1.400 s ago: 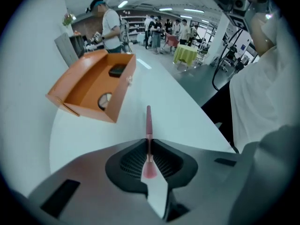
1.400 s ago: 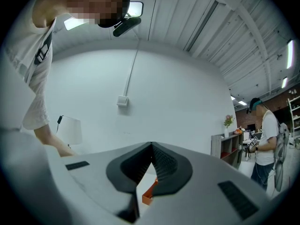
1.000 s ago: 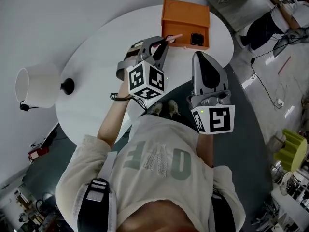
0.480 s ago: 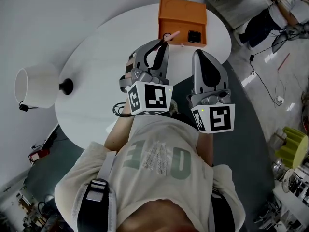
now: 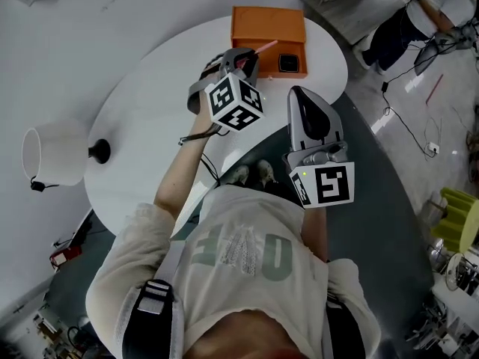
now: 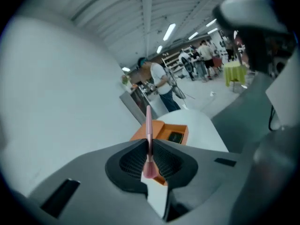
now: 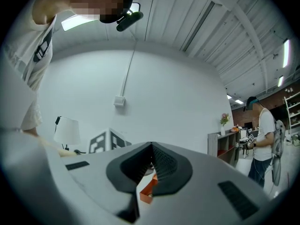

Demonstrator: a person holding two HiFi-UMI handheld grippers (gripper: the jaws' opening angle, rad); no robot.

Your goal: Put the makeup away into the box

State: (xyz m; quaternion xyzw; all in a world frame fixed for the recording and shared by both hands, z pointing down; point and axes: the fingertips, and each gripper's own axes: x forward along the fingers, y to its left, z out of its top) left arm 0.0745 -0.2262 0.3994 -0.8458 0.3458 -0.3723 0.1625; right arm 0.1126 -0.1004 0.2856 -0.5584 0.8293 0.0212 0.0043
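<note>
Pink slim makeup brush sits pinched between the nearly closed jaws of the left gripper, upper centre of the head view. Its tip reaches the near edge of the open orange cardboard box on the round white table. Right gripper, frame centre: jaws apparently together, empty.

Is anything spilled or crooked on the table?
No, nothing stands out. The orange box sits flat on the white table, and the left tool grips the pink brush neatly.
</note>
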